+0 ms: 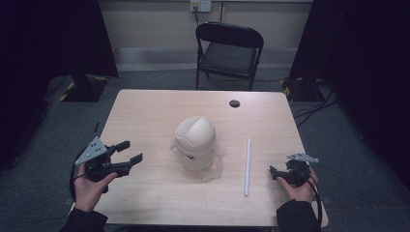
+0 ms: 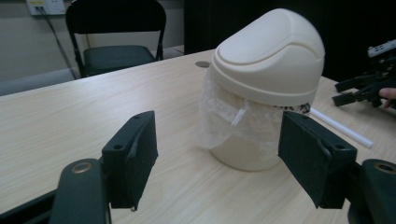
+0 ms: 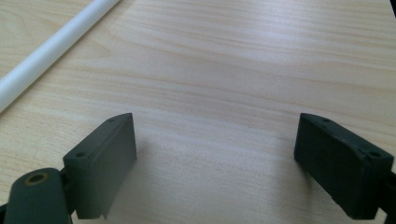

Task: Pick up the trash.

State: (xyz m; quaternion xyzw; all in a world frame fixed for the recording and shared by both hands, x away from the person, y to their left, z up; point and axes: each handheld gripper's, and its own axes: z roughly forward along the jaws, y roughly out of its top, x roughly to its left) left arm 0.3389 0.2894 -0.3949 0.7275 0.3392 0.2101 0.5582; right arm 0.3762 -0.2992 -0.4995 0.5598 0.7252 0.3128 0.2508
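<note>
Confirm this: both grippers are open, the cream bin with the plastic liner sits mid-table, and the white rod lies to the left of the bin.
One thing is wrong: the white rod lies to the right of the cream bin, between it and the right gripper, as the high view shows. The rest holds: the left gripper is open too, and the bin sits mid-table.

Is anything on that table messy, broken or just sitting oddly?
Mostly tidy. The one untidy thing is the clear plastic liner of the small cream bin: it bunches out unevenly below the domed lid. The white tube lies straight beside it.
</note>
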